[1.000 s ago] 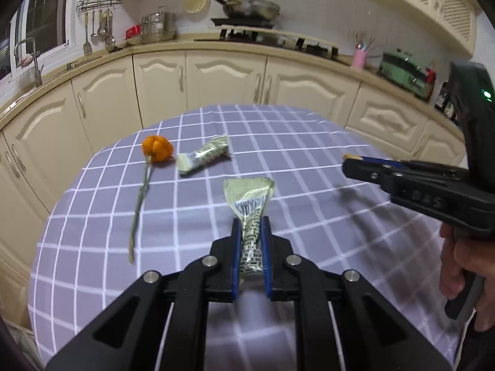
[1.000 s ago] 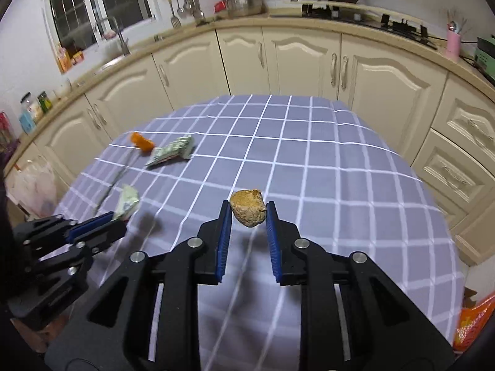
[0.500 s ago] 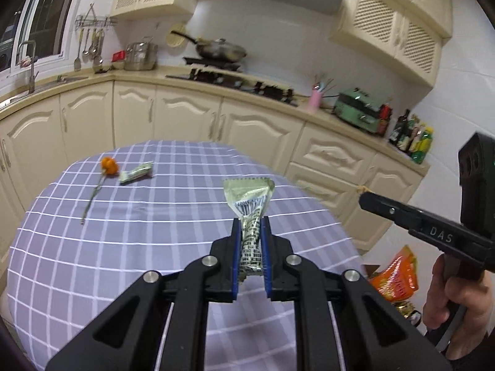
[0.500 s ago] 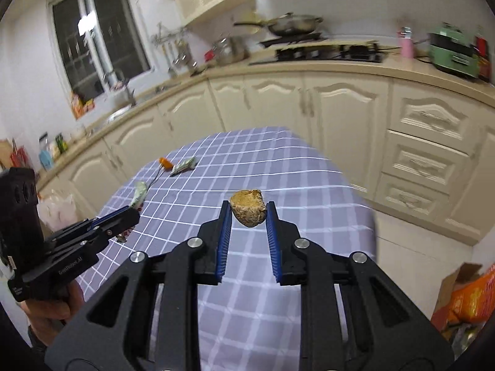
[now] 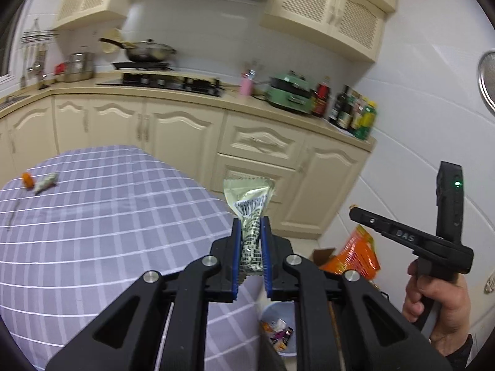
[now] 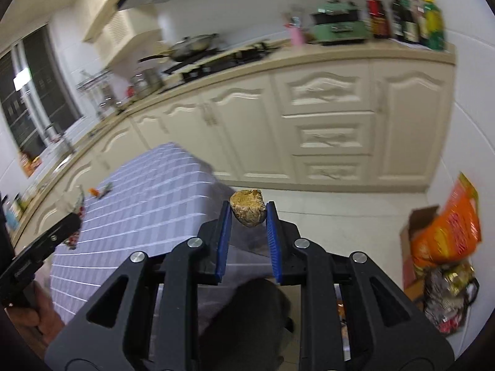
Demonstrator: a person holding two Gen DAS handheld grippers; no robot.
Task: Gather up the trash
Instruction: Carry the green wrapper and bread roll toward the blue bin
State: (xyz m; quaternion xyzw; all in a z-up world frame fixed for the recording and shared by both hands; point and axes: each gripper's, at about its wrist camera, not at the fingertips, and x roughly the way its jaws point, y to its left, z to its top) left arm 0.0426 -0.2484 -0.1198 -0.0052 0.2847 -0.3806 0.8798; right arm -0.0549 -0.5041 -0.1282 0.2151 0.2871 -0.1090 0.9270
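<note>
You had your left gripper (image 5: pixel 251 241) clamped on the green wrapper (image 5: pixel 250 213), gripped low so its torn top stood clear above the pads. Your right gripper (image 6: pixel 247 213) was pinched around the brown crumpled lump (image 6: pixel 248 207), held right at the tips. Both pieces hung past the table edge (image 5: pixel 216 204), probably so each could drop into the small bin (image 5: pixel 280 330) on the floor below your left gripper. Another wrapper (image 5: pixel 45 182) lay on the cloth
</note>
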